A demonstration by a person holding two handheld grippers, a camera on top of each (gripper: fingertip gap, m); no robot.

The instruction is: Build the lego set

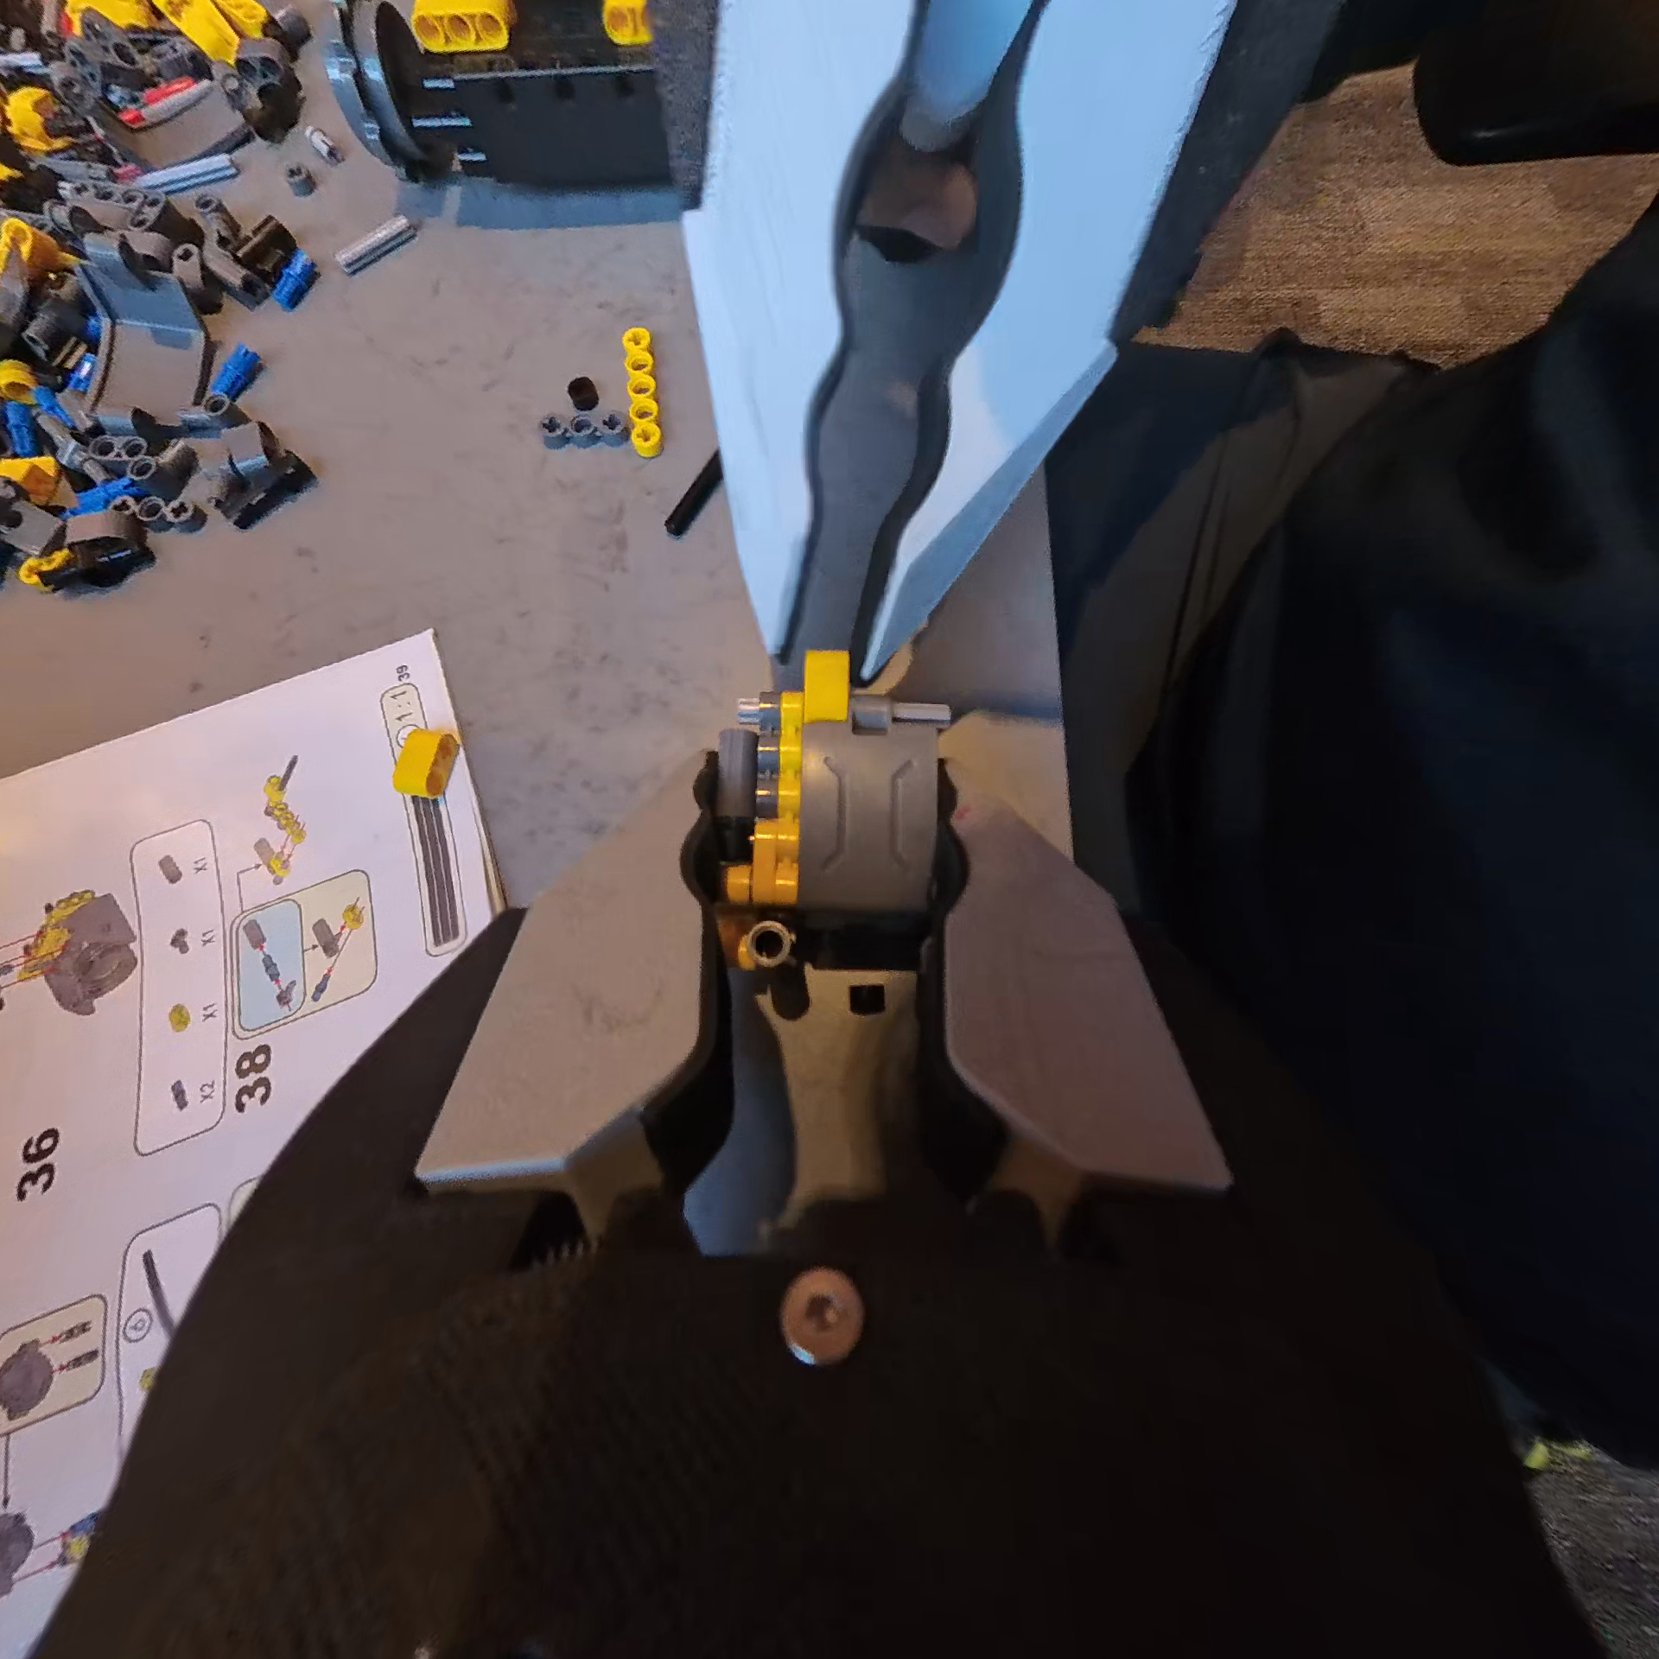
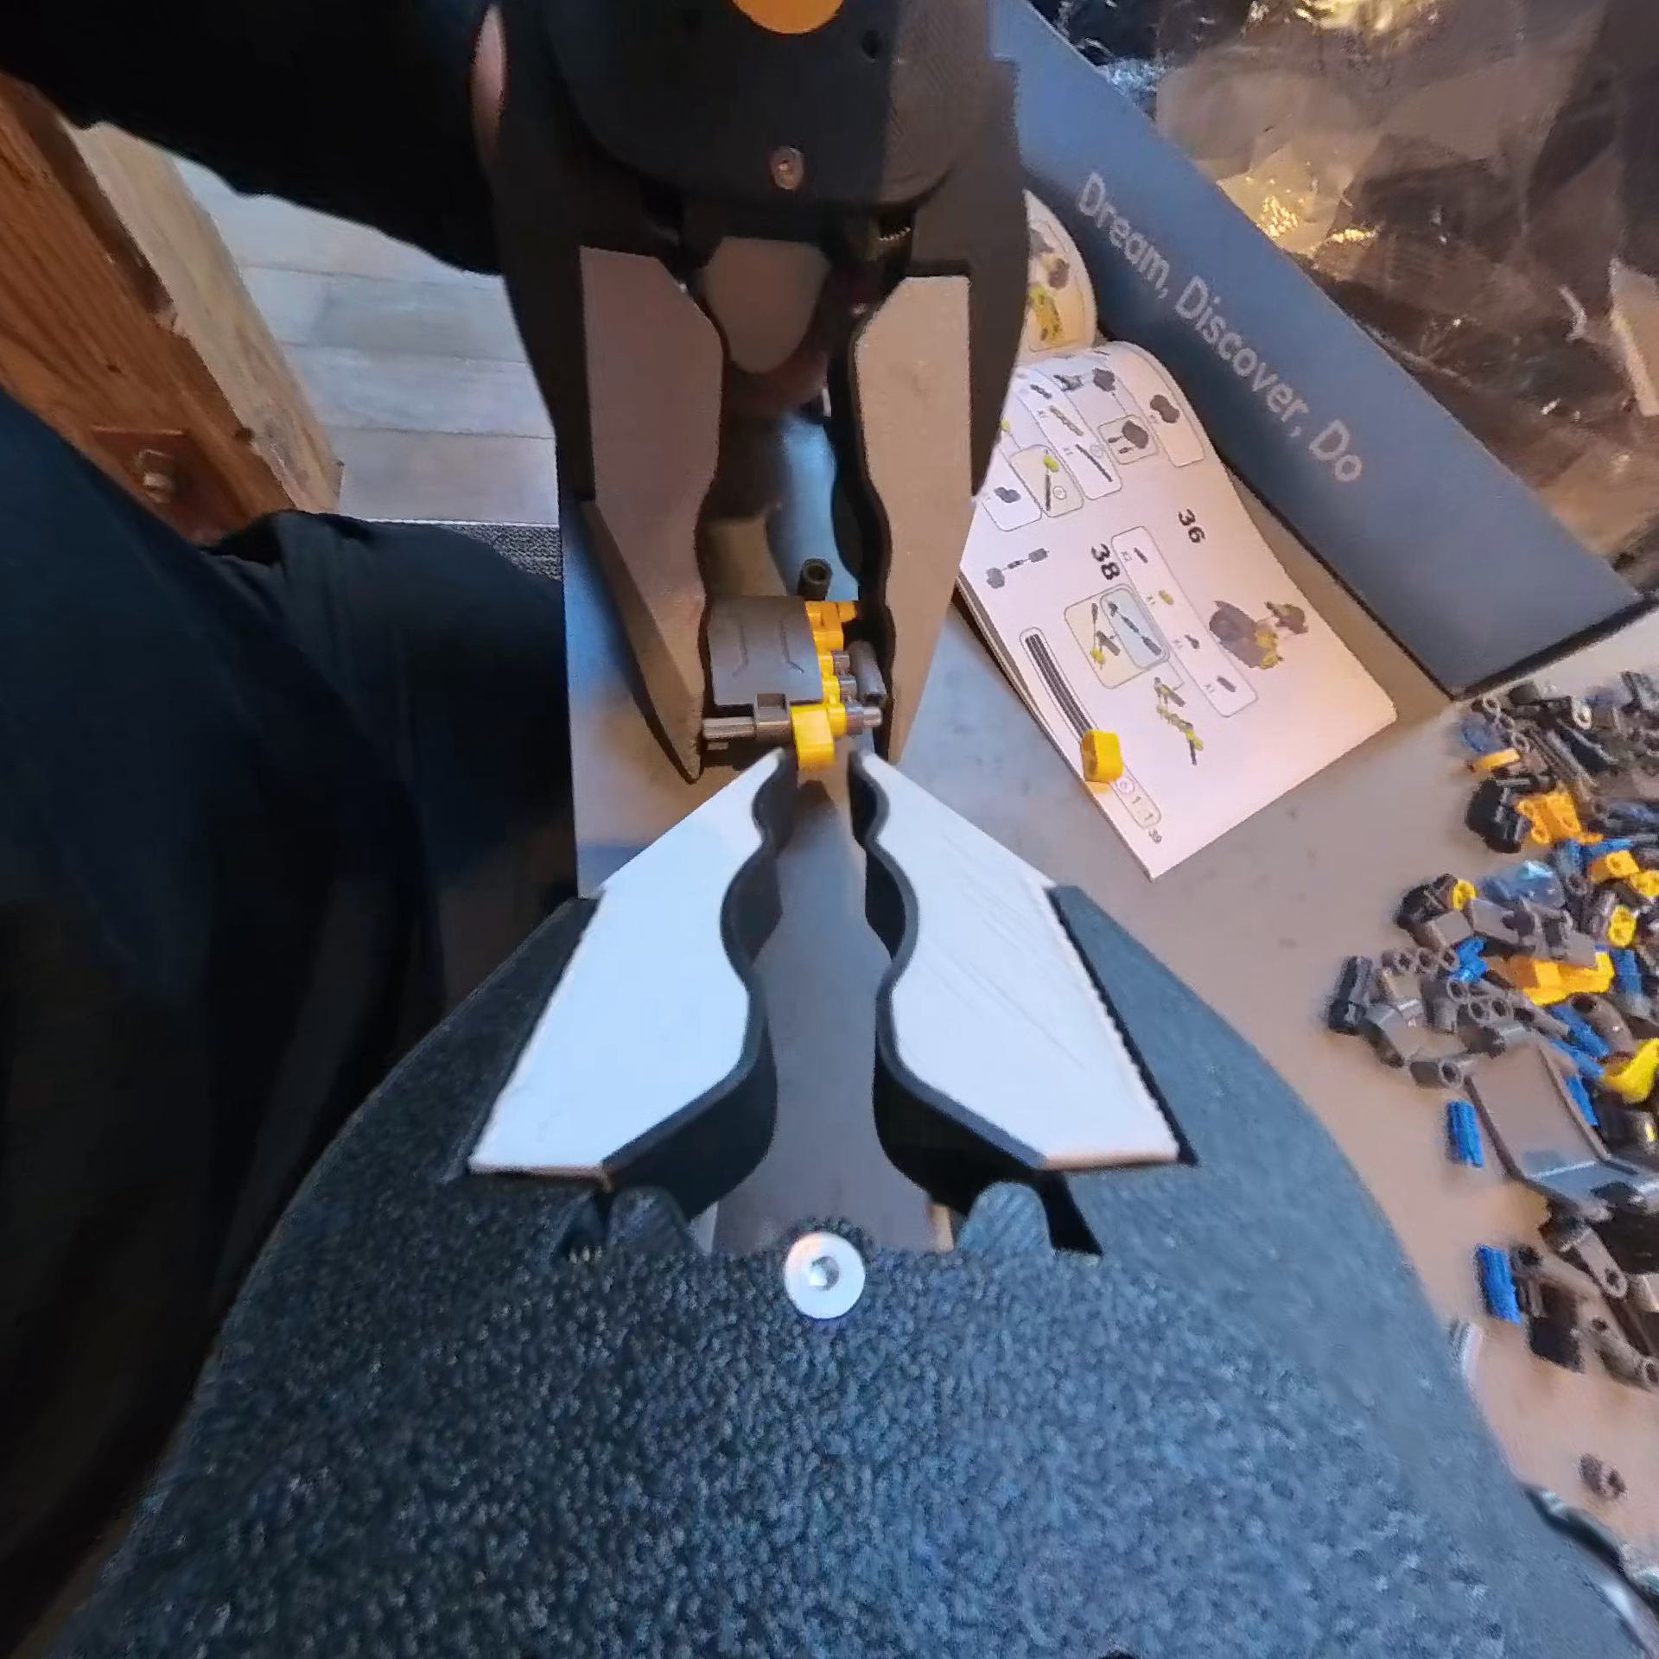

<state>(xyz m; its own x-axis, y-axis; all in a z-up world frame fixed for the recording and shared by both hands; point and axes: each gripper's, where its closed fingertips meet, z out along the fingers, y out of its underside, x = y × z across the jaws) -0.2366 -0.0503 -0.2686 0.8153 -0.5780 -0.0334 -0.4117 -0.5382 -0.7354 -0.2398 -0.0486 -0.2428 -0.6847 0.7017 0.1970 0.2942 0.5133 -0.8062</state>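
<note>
Left gripper (image 1: 830, 812) clamped on grey-and-yellow brick assembly (image 1: 853, 808); right gripper (image 2: 812, 763) pinching its yellow connector (image 2: 819, 736), one loose yellow piece (image 2: 1102, 752) lying on instruction booklet (image 2: 1257, 718) beside the assembly.

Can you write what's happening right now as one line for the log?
left tool: shut on grey-and-yellow block piece | right tool: tips at its yellow link, grip unclear | nearby: instruction booklet
</note>
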